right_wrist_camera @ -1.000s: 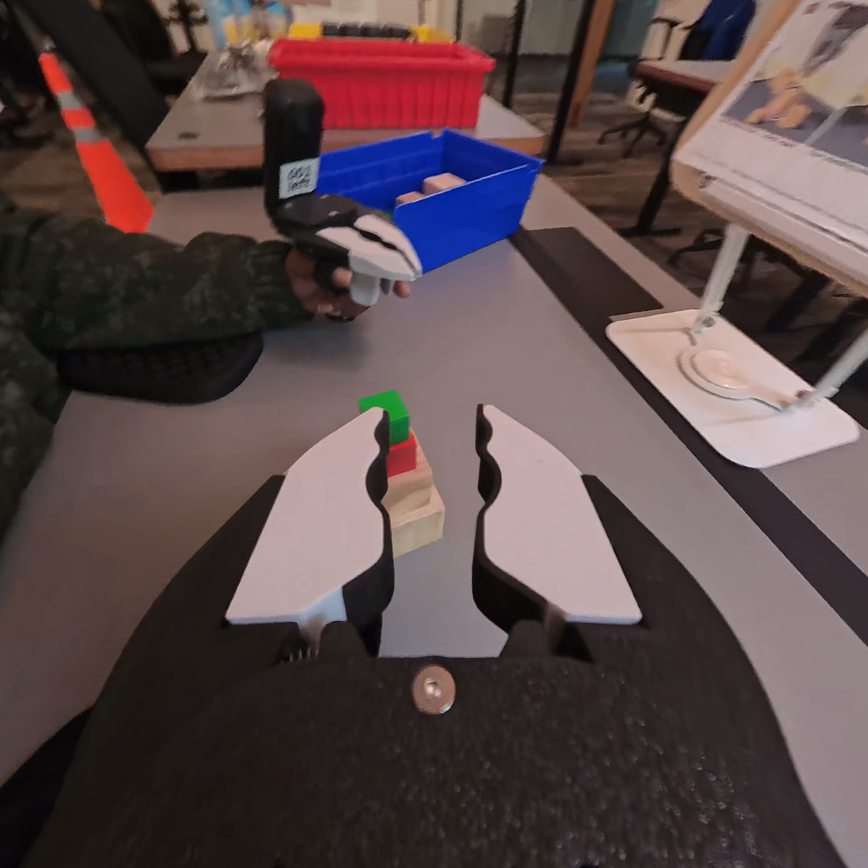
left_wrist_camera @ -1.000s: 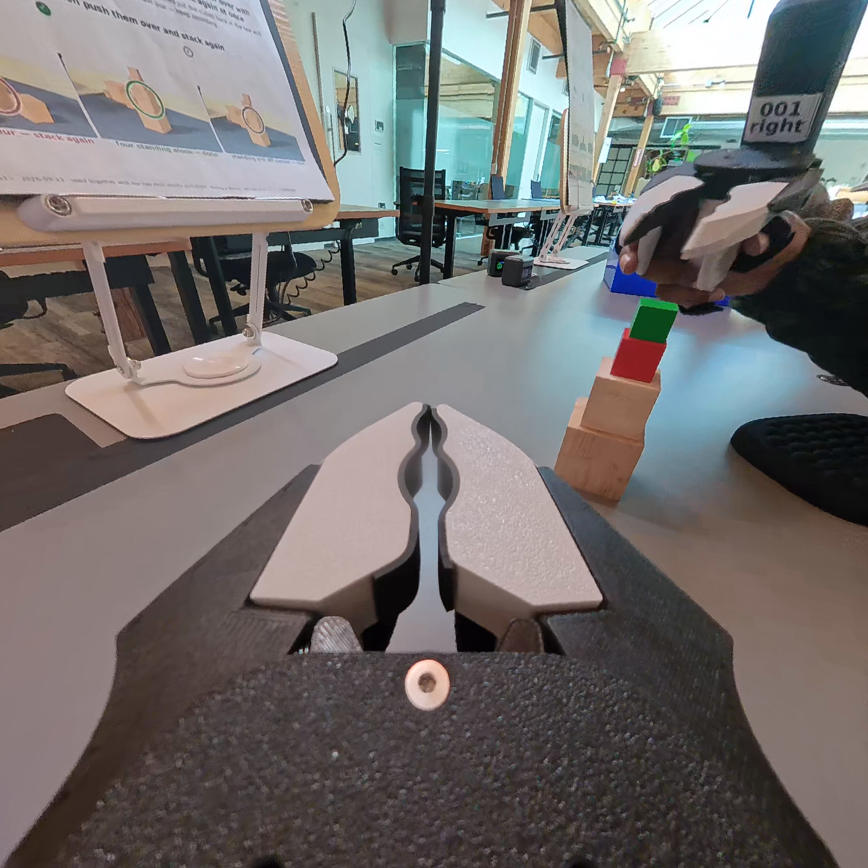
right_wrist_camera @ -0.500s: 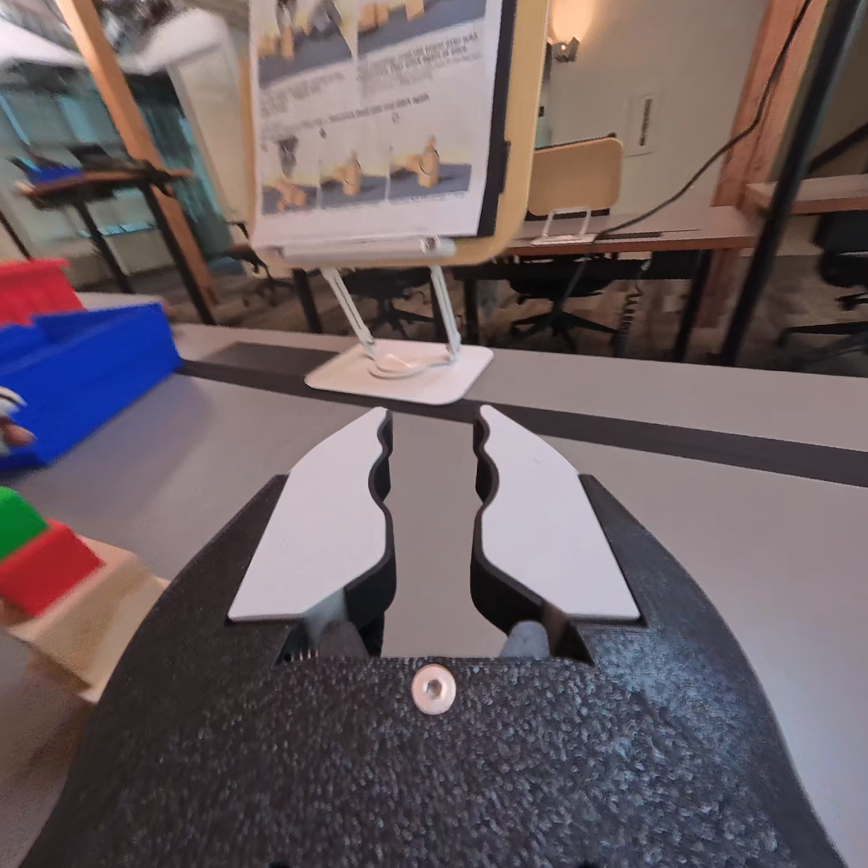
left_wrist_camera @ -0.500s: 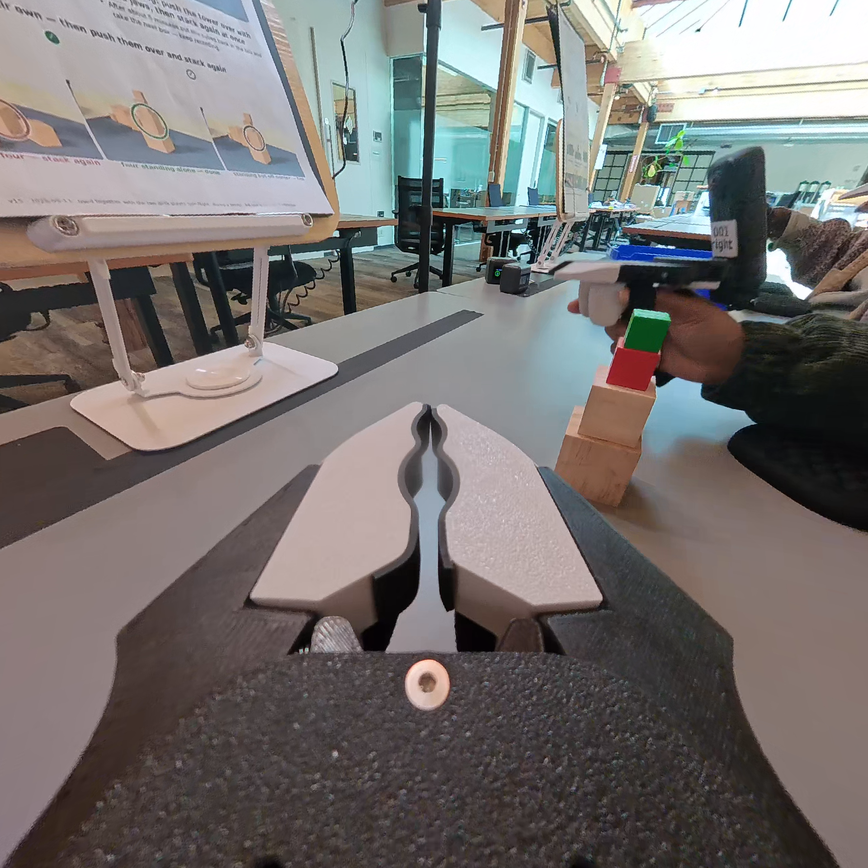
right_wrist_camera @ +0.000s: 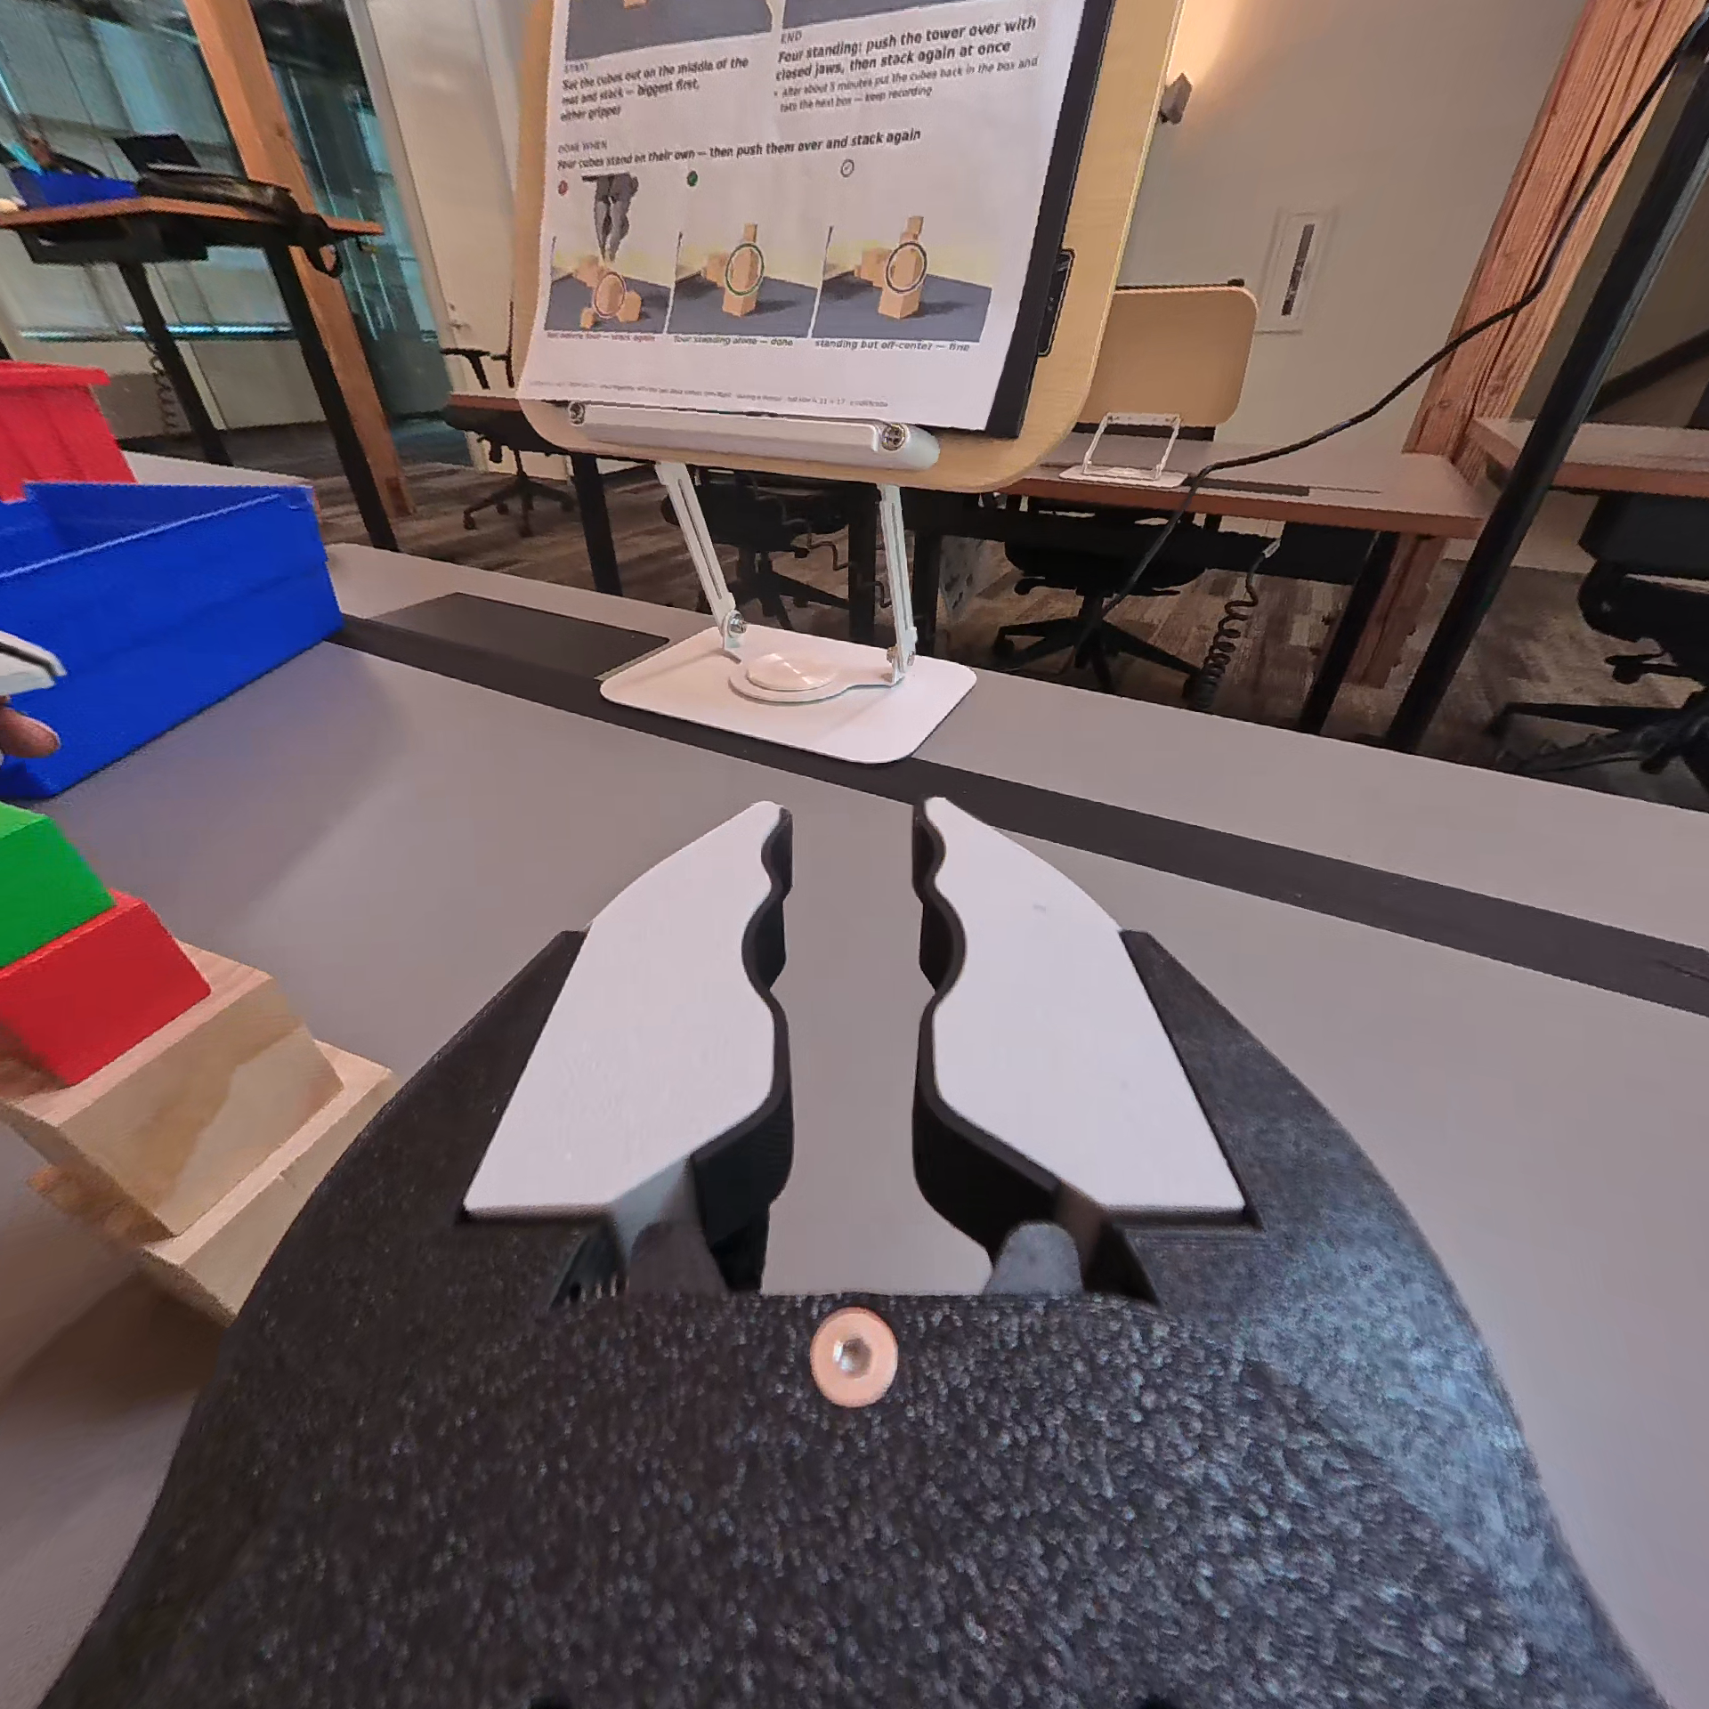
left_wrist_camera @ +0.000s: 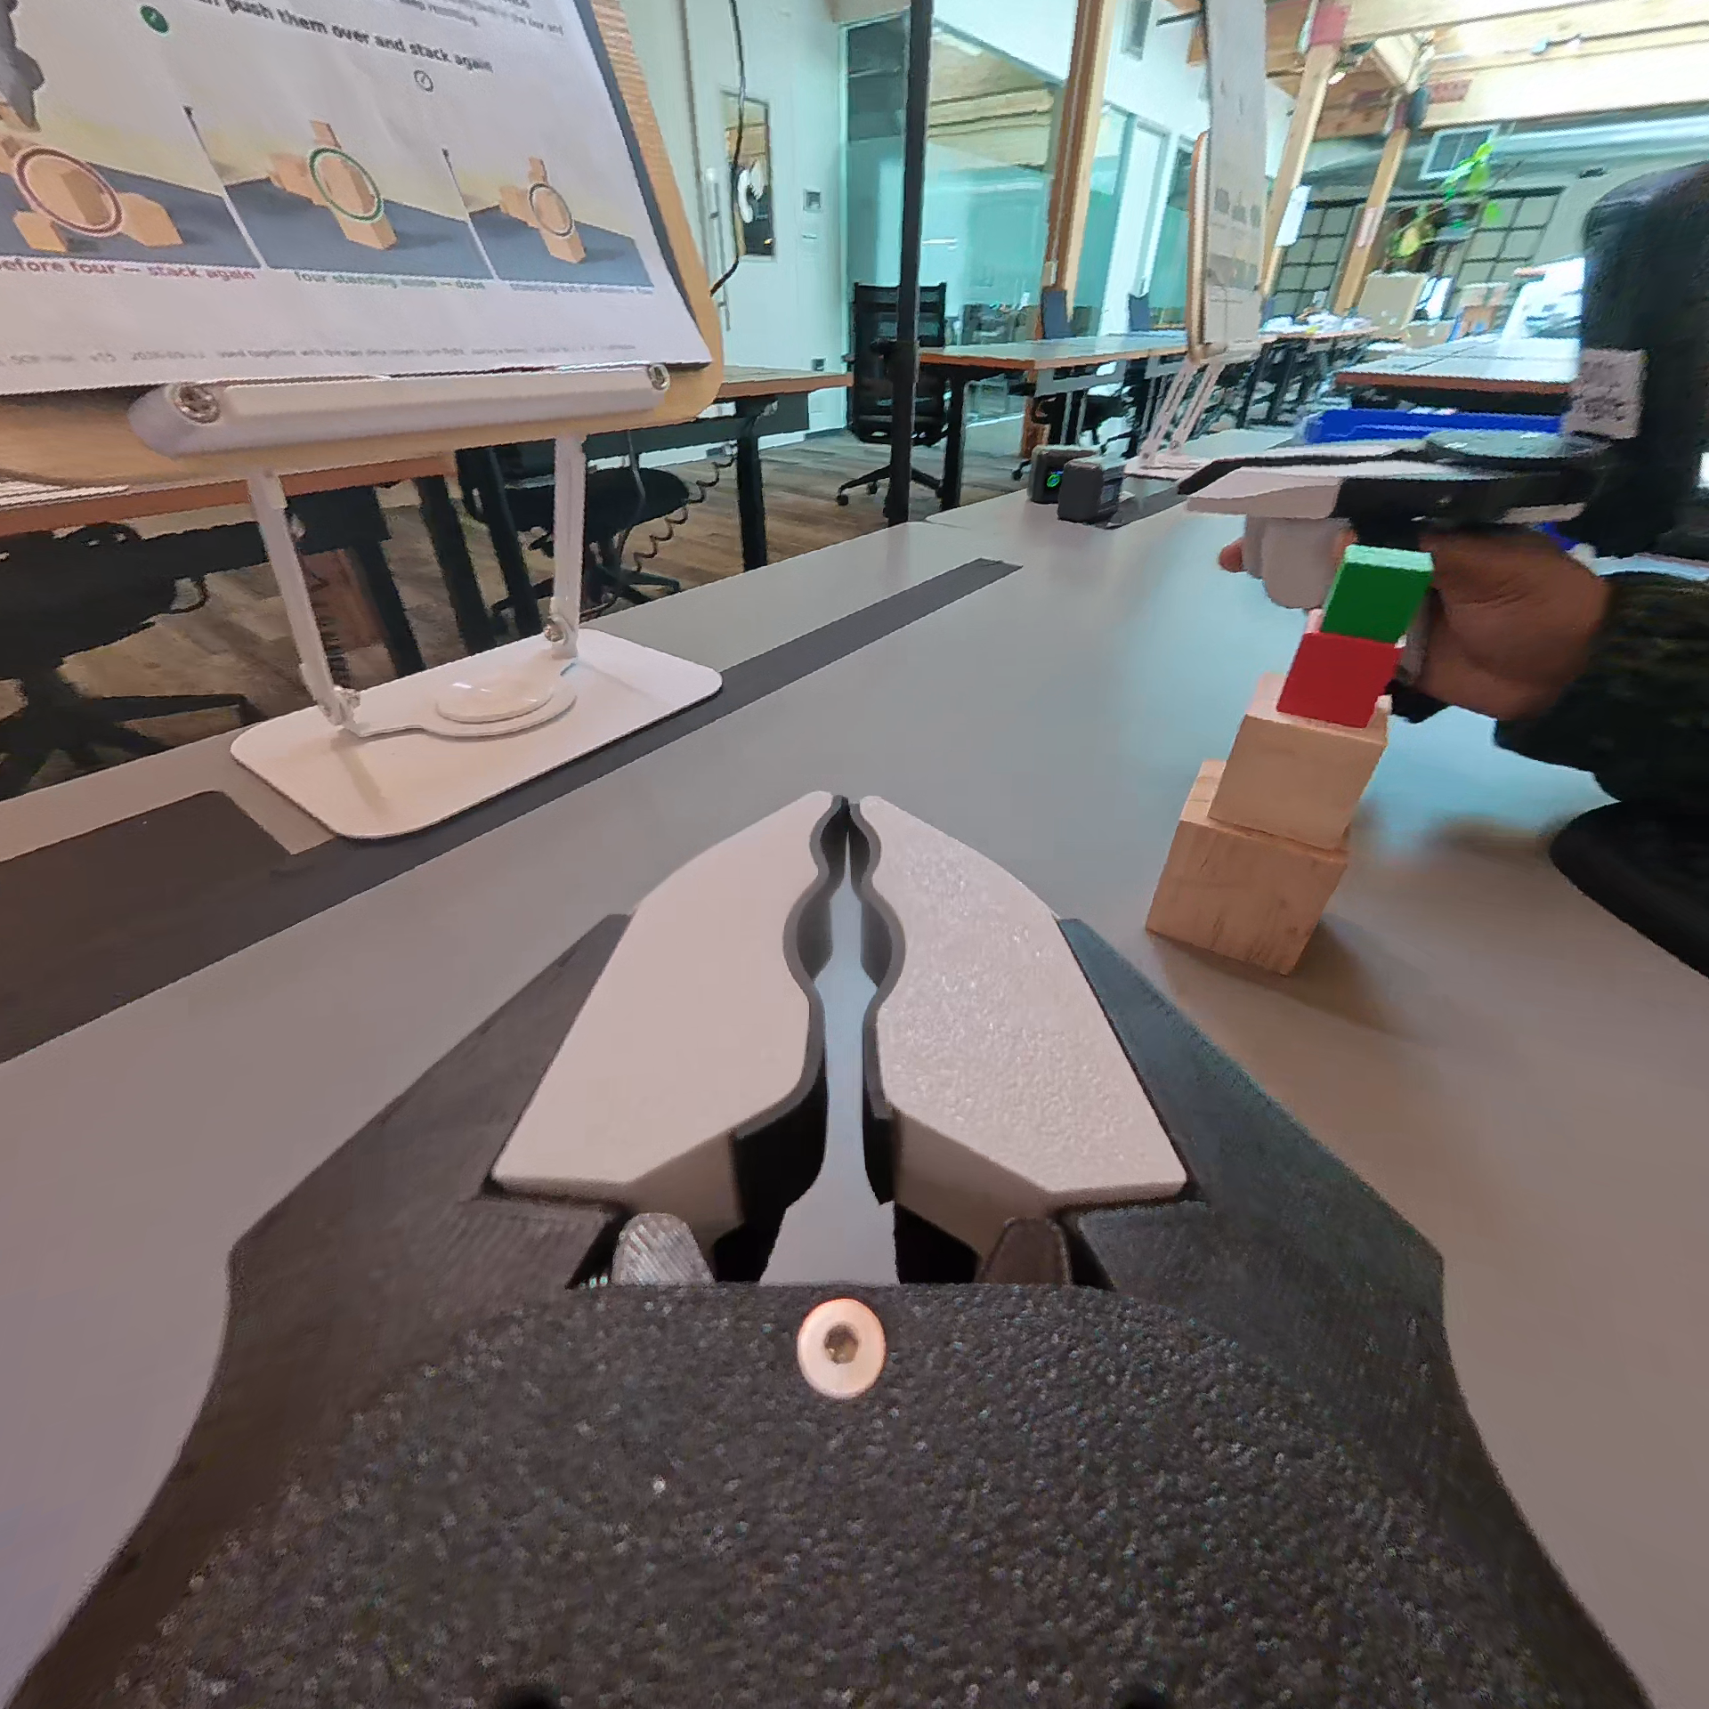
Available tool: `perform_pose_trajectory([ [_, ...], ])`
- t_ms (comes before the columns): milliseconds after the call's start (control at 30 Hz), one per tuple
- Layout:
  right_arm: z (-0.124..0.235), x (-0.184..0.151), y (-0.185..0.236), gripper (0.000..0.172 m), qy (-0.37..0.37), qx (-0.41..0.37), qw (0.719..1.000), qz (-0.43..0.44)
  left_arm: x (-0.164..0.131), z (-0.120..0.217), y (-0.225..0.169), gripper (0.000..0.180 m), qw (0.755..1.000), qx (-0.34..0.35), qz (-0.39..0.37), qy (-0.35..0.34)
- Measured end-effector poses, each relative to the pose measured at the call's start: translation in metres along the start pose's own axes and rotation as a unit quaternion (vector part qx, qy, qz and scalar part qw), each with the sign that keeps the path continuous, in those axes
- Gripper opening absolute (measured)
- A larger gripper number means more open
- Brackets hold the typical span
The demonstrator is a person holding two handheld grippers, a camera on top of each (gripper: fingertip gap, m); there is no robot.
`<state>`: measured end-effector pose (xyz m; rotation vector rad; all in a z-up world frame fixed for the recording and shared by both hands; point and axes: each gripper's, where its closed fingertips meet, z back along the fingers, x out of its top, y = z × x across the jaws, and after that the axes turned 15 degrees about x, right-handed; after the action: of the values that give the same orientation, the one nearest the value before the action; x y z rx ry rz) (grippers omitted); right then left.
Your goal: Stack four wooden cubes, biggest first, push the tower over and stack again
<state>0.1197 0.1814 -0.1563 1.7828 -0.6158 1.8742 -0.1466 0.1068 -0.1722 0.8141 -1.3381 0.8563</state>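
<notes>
Just left of parted, bare right fingers (right_wrist_camera: pixel 849 814): cube tower (right_wrist_camera: pixel 139 1045); left fingers (left_wrist_camera: pixel 846 809) closed.

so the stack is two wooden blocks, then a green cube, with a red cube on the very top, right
Not quite: the colours are swapped. In the left wrist view the two wooden blocks carry the red cube, and the green cube sits on the very top.

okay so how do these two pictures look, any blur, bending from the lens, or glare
Left wrist view: sharp on the shut left gripper and block tower; the sheet on the stand bows from the wide lens. Right wrist view: the tower at the left edge is soft and stretched; the open right gripper is crisp. No strong glare.
</notes>
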Motion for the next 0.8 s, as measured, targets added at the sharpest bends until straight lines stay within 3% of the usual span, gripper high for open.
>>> perform_pose_trajectory([
  [133,0.001,0.002,0.005,0.001,0.002,0.004,1.000,0.015,-0.002,-0.002,0.005,0.000,1.000,0.024,-0.007,0.010],
  [400,0.004,0.006,0.010,0.000,0.006,0.000,1.000,0.023,0.016,0.002,-0.004,0.000,0.997,0.078,-0.025,0.001],
  [500,0.007,0.010,0.014,0.000,0.005,-0.001,1.000,0.023,0.024,0.003,-0.024,0.000,0.997,0.059,-0.040,-0.004],
  [567,0.009,0.013,0.014,0.000,0.003,-0.004,1.000,0.026,0.027,0.004,-0.047,0.000,0.998,0.021,-0.063,-0.007],
  [633,0.010,0.013,0.012,0.000,0.002,-0.007,1.000,0.024,0.026,0.009,-0.088,0.000,0.995,-0.075,-0.069,0.000],
  [700,0.011,0.012,0.009,0.000,0.002,-0.008,1.000,0.017,0.021,0.017,-0.133,0.000,0.984,-0.166,-0.066,0.016],
  [800,0.010,0.009,0.007,0.000,0.003,-0.005,1.000,0.010,0.008,0.023,-0.197,0.000,0.965,-0.249,-0.070,0.039],
])
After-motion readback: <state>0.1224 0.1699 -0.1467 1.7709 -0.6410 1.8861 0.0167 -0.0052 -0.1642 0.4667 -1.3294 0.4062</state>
